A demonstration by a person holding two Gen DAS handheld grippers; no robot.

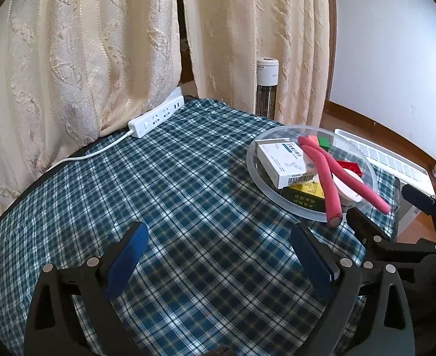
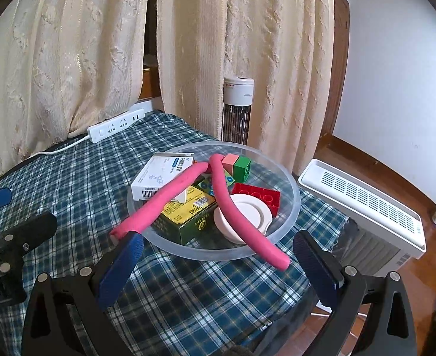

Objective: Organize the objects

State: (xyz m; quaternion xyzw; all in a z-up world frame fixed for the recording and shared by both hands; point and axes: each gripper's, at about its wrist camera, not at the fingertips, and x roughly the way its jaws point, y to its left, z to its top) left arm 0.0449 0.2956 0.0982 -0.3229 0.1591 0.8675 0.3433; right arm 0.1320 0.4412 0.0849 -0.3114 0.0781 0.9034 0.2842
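Tablecloth [image 2: 69,175] teal, navy and white plaid; bowl [image 2: 289,187] clear; 2 foam rods [image 2: 232,207] pink; medicine box [image 2: 158,175] white; second box [image 2: 188,213] yellow and green; bricks red [image 2: 259,194], green [image 2: 242,167], pink [image 2: 229,161]; curtains [image 1: 69,44] cream; power strip [image 1: 155,117] white.

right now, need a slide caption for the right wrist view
Open right gripper facing a clear bowl of boxes, blocks and a bent pink foam rod on a plaid cloth.

I hold both grippers low with nothing between the pads. My left gripper [image 1: 218,255] has its jaws spread wide. My right gripper [image 2: 218,264] is also wide apart, and it stays just beside the left one, on its right.
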